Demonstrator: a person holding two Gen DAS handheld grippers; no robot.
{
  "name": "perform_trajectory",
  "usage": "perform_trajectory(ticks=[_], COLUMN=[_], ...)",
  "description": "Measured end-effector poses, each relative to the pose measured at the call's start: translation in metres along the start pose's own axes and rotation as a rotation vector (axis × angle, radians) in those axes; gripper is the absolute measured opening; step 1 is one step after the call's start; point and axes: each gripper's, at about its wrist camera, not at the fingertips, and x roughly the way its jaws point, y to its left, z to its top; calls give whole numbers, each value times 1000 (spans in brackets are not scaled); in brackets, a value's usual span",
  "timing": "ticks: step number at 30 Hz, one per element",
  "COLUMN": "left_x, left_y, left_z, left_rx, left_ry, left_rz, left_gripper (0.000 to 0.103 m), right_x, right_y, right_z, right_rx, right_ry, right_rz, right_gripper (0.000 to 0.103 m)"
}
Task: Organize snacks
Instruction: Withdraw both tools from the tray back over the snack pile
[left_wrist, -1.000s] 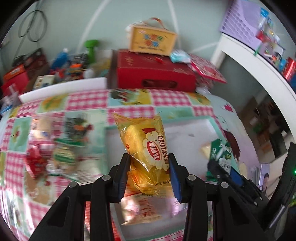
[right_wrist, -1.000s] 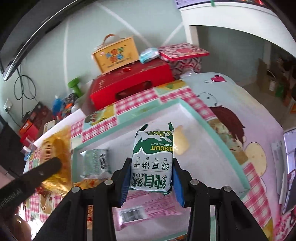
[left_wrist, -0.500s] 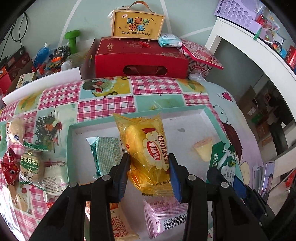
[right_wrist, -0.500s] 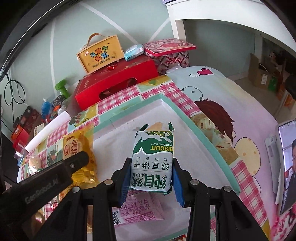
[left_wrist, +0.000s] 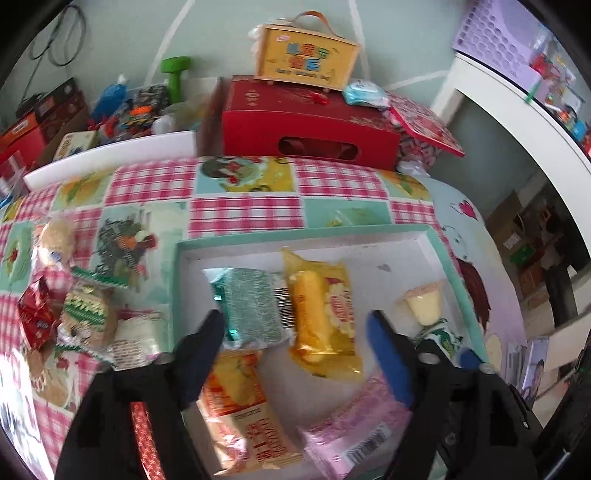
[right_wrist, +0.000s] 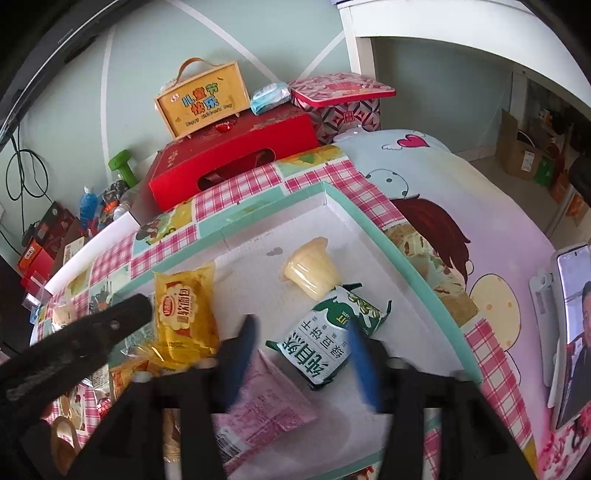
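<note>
Both tongs stand wide and hold nothing; the left tongs (left_wrist: 295, 354) hover over the yellow bread pack (left_wrist: 322, 314) lying in the tray (left_wrist: 303, 234); the right tongs (right_wrist: 303, 354) straddle the green biscuit pack (right_wrist: 327, 336) beside the jelly cup (right_wrist: 312, 271).

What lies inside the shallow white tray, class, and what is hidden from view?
In the tray: yellow bread pack, green-silver packet, jelly cup, green biscuit pack, pink packet, orange packet. The open left gripper and right gripper cover its near edge.
</note>
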Motion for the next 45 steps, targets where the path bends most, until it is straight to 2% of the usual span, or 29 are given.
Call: perform_trajectory(ticks=[4,6,7,11,17,26,30,37,40,45], left_x=[-3,-4,-5,-8,-30,-80,-95,-95,-92,-91], left_y=[21,30,36,54,73,104,122,162,173,179], left_z=[0,0,-1,-6,-13,-36,-49,-72,-75,-77], left_rx=[-55,-76,-88,-122,-153,-201,-197,-237,-223,-145], left_ry=[-15,-24,-31,-32,-69,-64,-77,-78,-68,-42], left_rz=[69,110,137,213,270,342,387,404,429,439], left_gripper=[83,93,94,94,94,94,94,94,94,94], right_x=[1,3,2,-1,-12,-35,-39,-38,-38,-37], right_y=[1,2,4,9,13,38,49,74,85,101], right_z=[0,0,-1,-1,1,-3,-8,-20,-29,-47], right_rx=[-2,-10,-14,-39,-52,-148,-160,-220,-244,-279], right_ry=[3,12,13,8,-13,-59,-38,3,21,49], right_rz=[7,14,16,21,16,18,58,38,47,50], right_gripper=[89,102,103,103,103,103,103,103,103,103])
